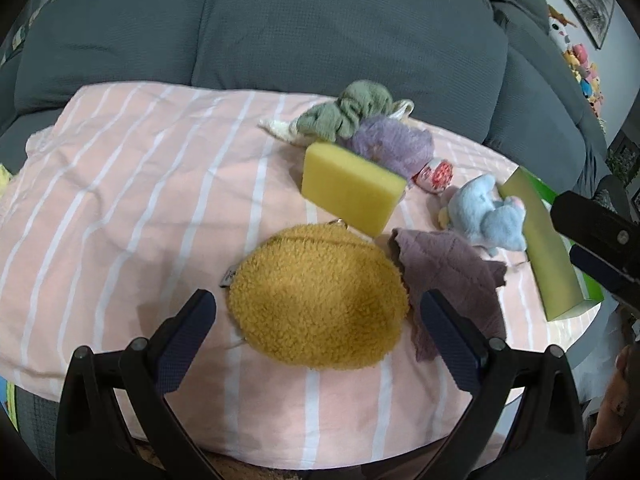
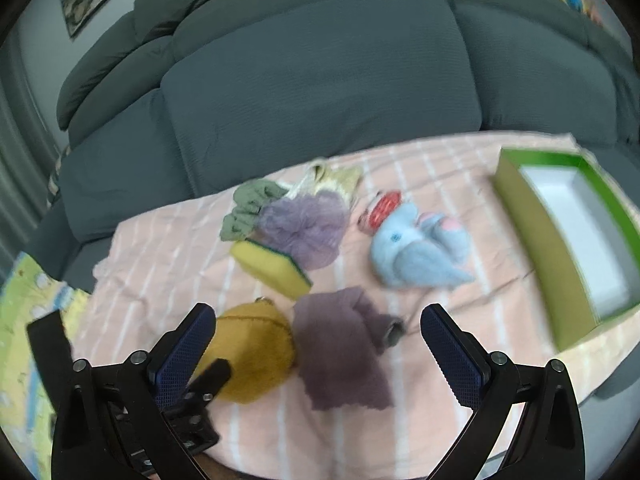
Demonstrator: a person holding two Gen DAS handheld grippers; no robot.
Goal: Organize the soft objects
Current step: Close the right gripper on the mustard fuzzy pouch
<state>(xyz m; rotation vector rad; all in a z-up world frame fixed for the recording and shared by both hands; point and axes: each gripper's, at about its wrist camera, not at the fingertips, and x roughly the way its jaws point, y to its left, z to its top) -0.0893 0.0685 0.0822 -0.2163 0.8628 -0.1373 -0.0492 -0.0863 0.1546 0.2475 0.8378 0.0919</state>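
Pink cloth with white stripes (image 1: 120, 184) covers the table in front of a grey sofa (image 1: 320, 32), and all the soft things lie on its right half. The left half of the cloth is bare and gives wide room to move.

The left gripper (image 1: 316, 312) is wide open, with nothing between its fingers. The fuzzy mustard pouch (image 1: 316, 300) lies flat on the cloth between the two fingers, but it is not clear that either one touches it. Just right of the pouch lies a crumpled mauve cloth (image 1: 448, 276), partly behind the right finger. Behind the pouch a yellow sponge (image 1: 352, 188) lies with one corner near the pouch's zipper end. Behind the sponge are a purple mesh puff (image 1: 392, 144), a green scrunchie (image 1: 348, 112) and a small white piece, all close together. A blue plush toy (image 1: 484, 212) lies near the right edge of the table, beside the wall of the green box (image 2: 532, 236).

The right gripper (image 2: 316, 340) is also wide open and empty, above the mauve cloth. In the right wrist view, which is blurred, the box stands open with a white inside, close to the right edge of the table. A small red and white object (image 2: 384, 208) lies just behind the plush toy.
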